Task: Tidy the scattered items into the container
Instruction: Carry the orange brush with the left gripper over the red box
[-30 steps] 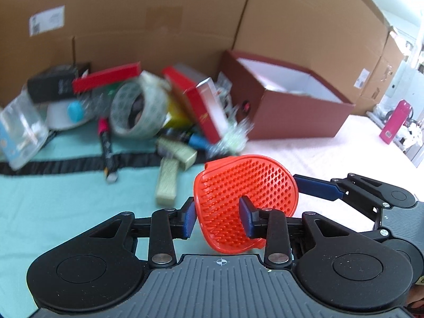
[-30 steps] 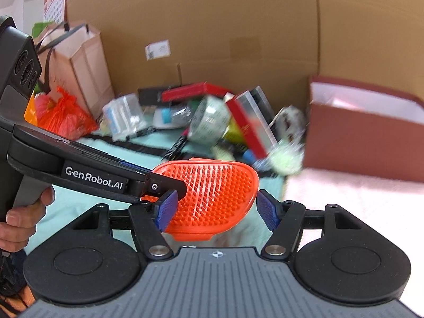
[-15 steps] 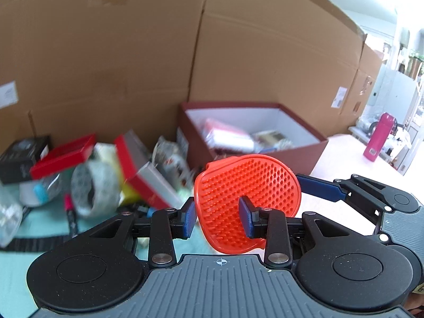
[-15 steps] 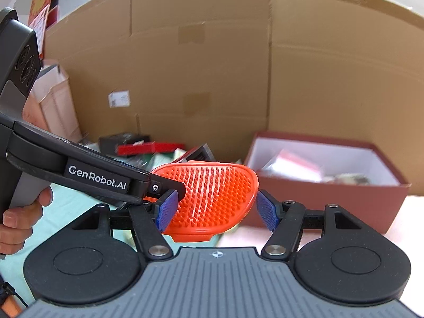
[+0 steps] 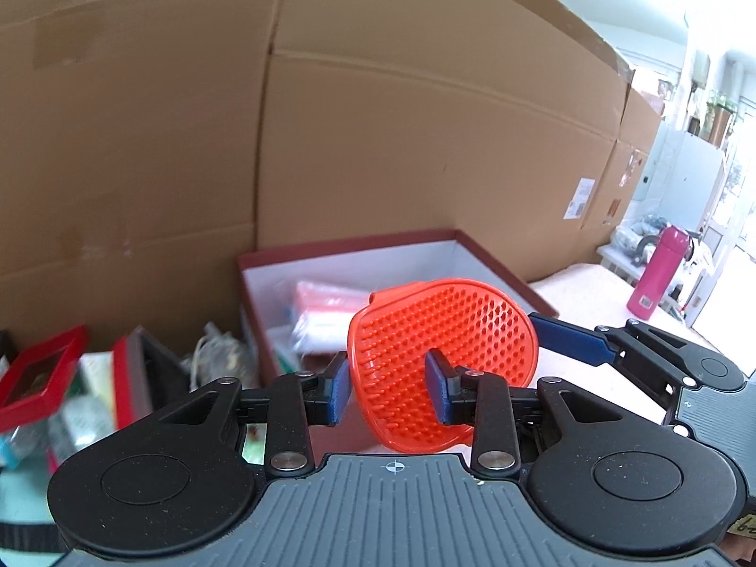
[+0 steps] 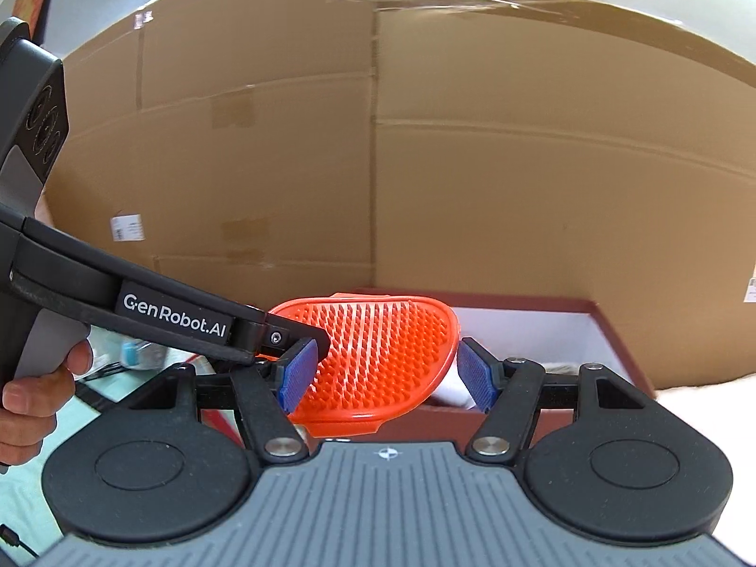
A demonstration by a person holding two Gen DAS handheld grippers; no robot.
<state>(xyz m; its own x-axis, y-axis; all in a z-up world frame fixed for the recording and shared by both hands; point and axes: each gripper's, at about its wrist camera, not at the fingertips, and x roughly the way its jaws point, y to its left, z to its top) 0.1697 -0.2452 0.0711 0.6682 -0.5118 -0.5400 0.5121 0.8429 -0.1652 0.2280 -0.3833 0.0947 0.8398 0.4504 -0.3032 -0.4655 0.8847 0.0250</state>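
An orange bristled brush pad (image 5: 444, 330) hangs in the air, gripped from both sides. My left gripper (image 5: 387, 390) is shut on its left part, one pad at the edge and the other on the bristled face. My right gripper (image 6: 385, 373) is shut across its width (image 6: 378, 354), pads against both edges. One blue right finger (image 5: 567, 342) shows in the left wrist view; the left finger (image 6: 283, 335) reaches in from the left in the right wrist view. Just behind the brush is the dark red box (image 5: 349, 245), white inside, with a pink and white packet (image 5: 326, 307) in it.
Tall cardboard sheets (image 5: 378, 141) wall off the back. Scattered items, including a red flat box (image 5: 42, 373), lie left of the container on a teal cloth. A pink bottle (image 5: 654, 271) stands far right. A person's hand (image 6: 28, 392) holds the left gripper's handle.
Both grippers have risen and moved toward the red box, carrying the brush between them. The pile of items has slid off to the lower left, and the box's inside has come into view.
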